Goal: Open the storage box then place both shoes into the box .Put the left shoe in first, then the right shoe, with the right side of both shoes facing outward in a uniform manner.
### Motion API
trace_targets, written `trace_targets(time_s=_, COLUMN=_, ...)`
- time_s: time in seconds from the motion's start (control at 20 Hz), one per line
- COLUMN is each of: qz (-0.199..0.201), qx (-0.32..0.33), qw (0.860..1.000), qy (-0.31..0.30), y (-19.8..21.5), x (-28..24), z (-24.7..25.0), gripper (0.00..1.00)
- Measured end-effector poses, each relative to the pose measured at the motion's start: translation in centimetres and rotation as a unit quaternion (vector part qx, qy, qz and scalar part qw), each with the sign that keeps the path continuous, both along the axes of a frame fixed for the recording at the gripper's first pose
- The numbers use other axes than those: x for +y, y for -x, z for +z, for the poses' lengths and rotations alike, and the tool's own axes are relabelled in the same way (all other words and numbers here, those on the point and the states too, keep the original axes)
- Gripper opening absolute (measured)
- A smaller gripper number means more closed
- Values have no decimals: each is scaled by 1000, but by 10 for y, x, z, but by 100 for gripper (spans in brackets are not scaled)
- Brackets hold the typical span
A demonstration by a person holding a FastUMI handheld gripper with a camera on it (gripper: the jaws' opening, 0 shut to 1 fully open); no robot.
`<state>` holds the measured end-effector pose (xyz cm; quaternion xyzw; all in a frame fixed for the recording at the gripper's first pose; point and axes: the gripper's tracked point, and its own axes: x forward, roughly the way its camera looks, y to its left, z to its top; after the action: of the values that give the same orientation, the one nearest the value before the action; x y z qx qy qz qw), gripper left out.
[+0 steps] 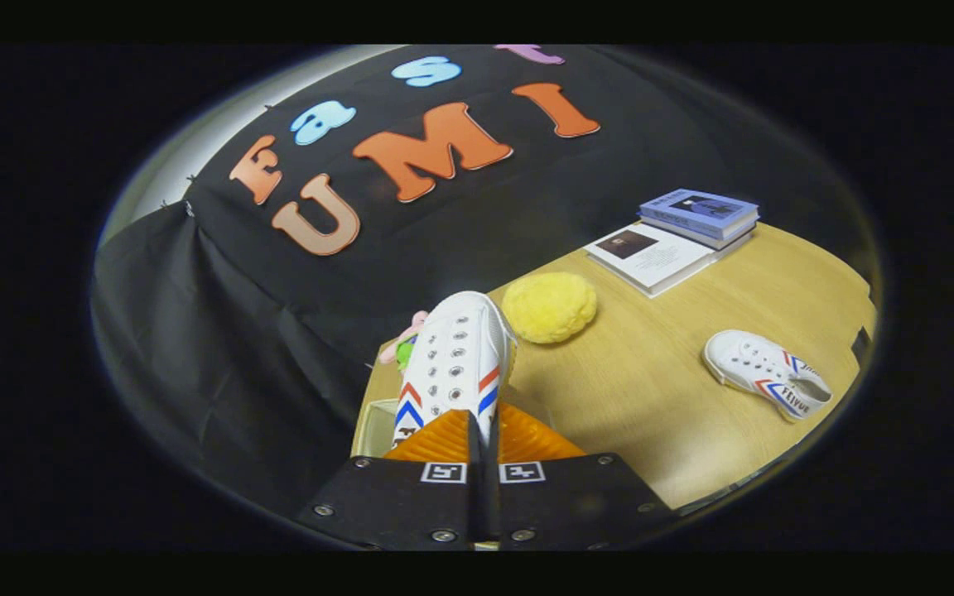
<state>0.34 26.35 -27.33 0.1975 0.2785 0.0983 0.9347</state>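
My gripper (477, 430) is shut on a white sneaker (454, 360) with red and blue chevrons, and the shoe sticks out ahead of the fingers, toe pointing away and held above the table. Just under the shoe, left of the fingers, a corner of the pale storage box (373, 426) shows at the table's near-left part. The second white sneaker (767, 372) lies on its side on the wooden table (651, 397), well to the right of the fingers.
A yellow fluffy ball (550, 306) sits just beyond the held shoe to its right. A pink and green toy (405, 341) peeks out left of the shoe. Two stacked books (676, 236) lie at the far side of the table.
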Motion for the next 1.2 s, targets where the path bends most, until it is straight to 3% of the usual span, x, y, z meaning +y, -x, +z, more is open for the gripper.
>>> trace_targets(time_s=0.55, qz=48, qx=35, qw=997, qy=45, y=21, x=90, z=-46, gripper=0)
trace_targets(time_s=1.2, qz=61, qx=21, qw=994, qy=93, y=38, x=90, z=-51, gripper=1)
